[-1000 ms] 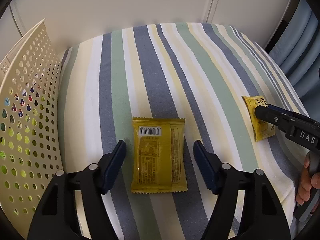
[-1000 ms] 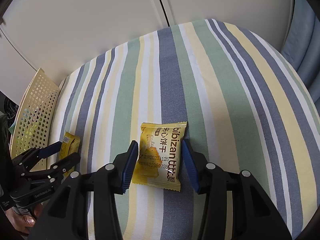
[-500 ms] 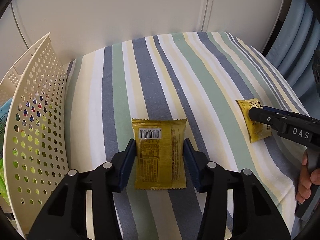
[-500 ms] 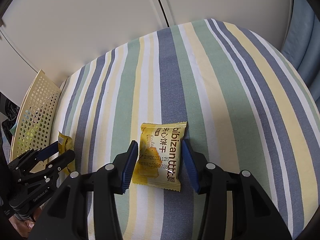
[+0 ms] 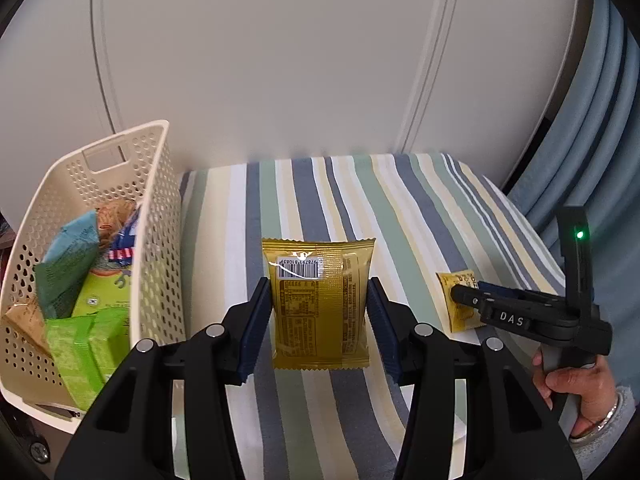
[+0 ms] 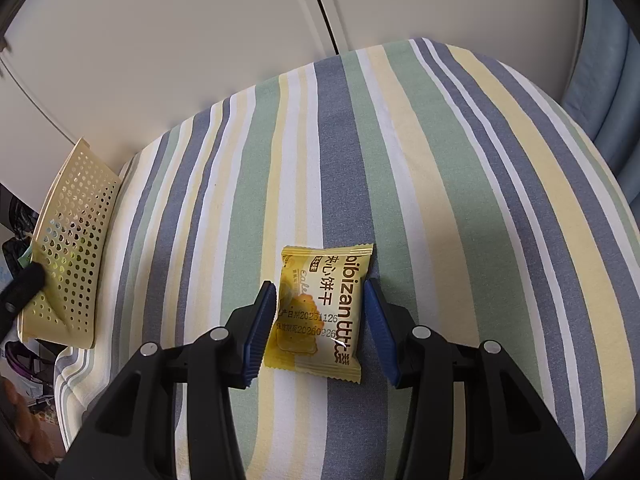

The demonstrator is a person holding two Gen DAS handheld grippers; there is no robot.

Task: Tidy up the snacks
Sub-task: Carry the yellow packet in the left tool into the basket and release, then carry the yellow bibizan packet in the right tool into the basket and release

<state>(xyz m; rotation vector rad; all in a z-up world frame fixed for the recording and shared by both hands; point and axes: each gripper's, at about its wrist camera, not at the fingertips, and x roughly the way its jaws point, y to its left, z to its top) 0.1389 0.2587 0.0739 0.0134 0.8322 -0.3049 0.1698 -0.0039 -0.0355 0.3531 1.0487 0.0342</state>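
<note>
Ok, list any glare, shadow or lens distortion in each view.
Left wrist view: glare streaks across the barcode on the yellow packet; wall panel lines bow, corners are dark. Right wrist view: striped cloth bulges from fisheye distortion; lighting is soft, text on the biscuit packet stays sharp.

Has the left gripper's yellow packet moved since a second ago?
Yes. The yellow packet, clamped in the left gripper, has come up off the striped cloth; the basket now shows its inside from above.

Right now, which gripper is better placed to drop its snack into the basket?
Left. The left gripper has its yellow packet lifted beside the basket; the right gripper grips its packet on the cloth.
</note>
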